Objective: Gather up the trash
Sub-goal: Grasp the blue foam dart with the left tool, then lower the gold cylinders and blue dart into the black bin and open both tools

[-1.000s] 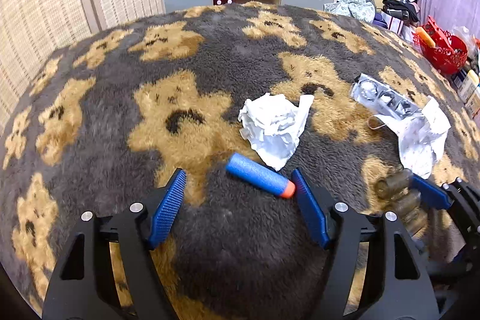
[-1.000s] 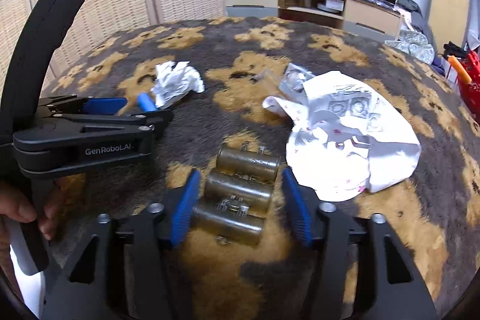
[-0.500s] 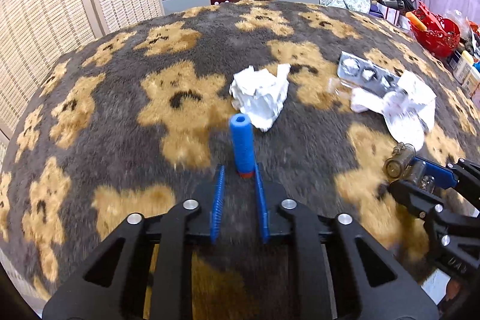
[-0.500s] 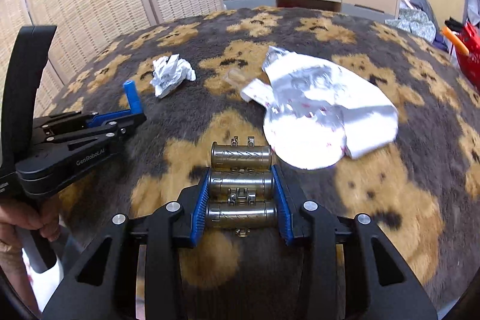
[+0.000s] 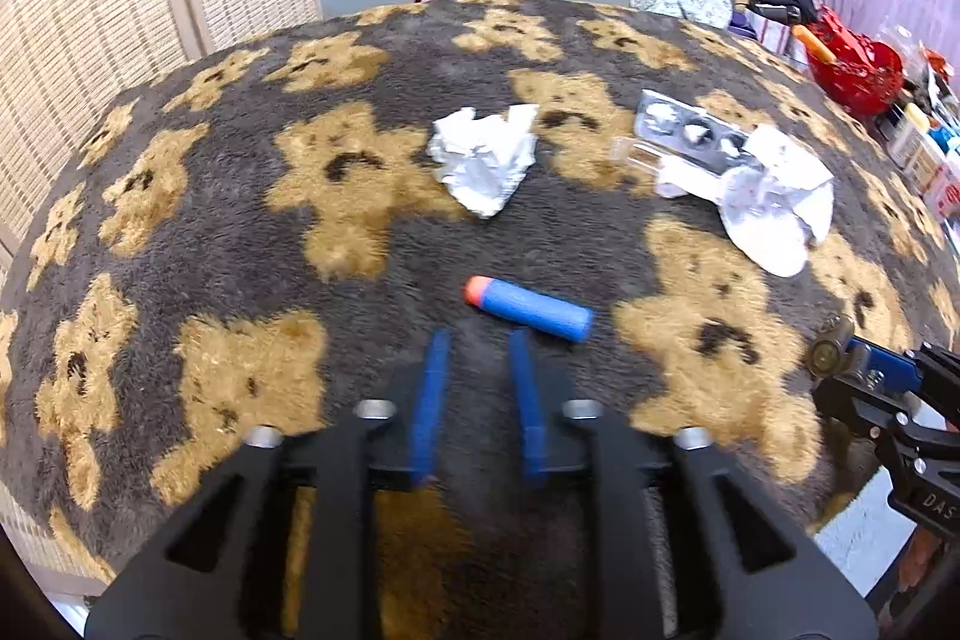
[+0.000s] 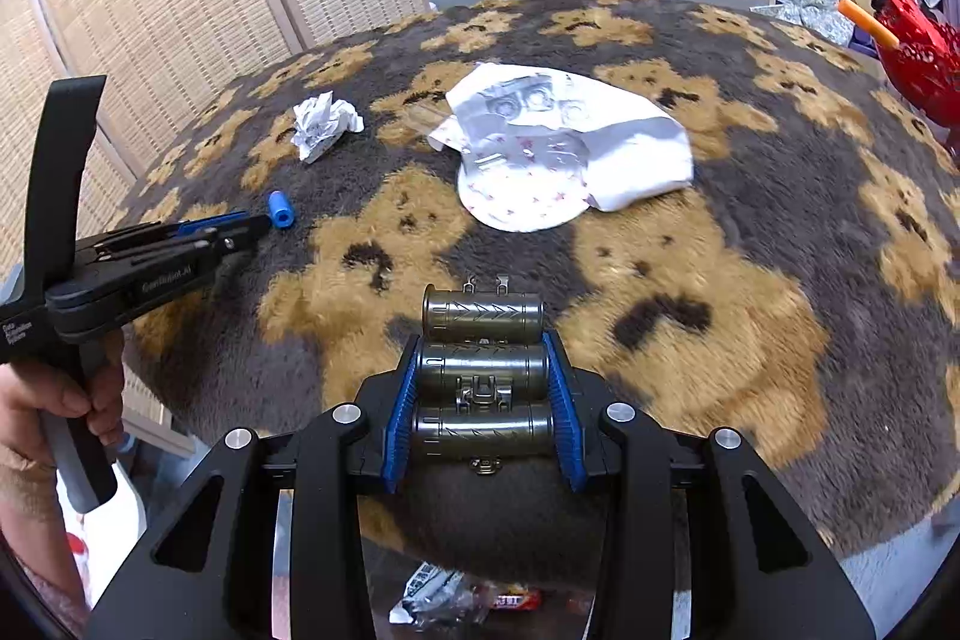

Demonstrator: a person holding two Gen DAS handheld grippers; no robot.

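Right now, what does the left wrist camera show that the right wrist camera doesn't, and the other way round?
Only the left view shows the dart's orange tip, lying free beyond the open left claw. Only the right view shows the right claw clamped on the linked metal cylinders, and a hand. Both show the blue dart, crumpled paper and the white wrapper.

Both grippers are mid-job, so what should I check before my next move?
1. Right gripper grip on linked cylinders: ok; jaws just closed, pads pressing.
2. Left gripper holding foam dart: not ok; jaws just opened, nothing between them, dart lies on rug beyond tips.
3. Crumpled paper collected: not ok, on rug.
4. White wrapper collected: not ok, on rug.
5. Where trash goes: cannot tell.
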